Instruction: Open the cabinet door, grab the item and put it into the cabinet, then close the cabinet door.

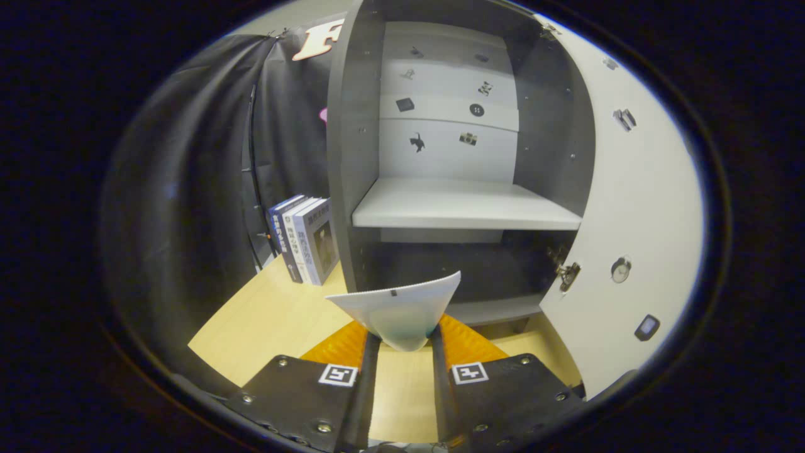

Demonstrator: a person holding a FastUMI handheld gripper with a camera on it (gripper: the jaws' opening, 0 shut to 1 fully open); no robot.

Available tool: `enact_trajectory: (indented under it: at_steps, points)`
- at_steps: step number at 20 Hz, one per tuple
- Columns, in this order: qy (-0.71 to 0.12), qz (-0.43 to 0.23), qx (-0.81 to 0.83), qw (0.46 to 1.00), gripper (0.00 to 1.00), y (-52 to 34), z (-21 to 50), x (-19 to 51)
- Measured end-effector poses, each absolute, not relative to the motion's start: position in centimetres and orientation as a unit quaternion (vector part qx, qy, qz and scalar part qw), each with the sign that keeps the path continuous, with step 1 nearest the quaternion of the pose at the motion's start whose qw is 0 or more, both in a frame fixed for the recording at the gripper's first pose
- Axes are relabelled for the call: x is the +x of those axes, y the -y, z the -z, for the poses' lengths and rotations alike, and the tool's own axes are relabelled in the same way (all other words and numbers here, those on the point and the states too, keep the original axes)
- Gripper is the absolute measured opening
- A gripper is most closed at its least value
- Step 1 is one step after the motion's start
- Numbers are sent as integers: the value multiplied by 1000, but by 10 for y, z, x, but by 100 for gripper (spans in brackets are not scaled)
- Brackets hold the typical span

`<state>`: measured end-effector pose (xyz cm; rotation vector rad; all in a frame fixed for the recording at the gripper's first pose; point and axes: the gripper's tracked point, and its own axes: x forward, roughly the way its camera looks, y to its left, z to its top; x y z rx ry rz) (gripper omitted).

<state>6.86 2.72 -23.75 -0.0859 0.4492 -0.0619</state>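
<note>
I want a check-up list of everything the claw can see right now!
Surface: wooden table, bare near the claw.
Job's things: white pouch pinched between the fingers; cabinet ahead with its door swung open to the right; middle shelf bare.
Clutter: three books standing left of the cabinet.
Claw: claw shut on the pouch, facing the lower compartment.
Cables: nothing seen.
Surroundings: black cloth wall behind the books.

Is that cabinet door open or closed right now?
Open. The cabinet door is swung wide to the right, baring the shelf. The gripper holds a white item before it.
</note>
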Motion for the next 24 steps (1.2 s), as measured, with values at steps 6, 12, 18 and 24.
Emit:
enact_trajectory:
  at_steps: [6,12,18,24]
  points:
    - [-152,36,-34,987,40,-23,168,118]
    - [-111,31,-5,993,40,-20,128,165]
    - [-130,42,8,991,40,-1,129,209]
    - [-182,76,20,980,40,23,142,235]
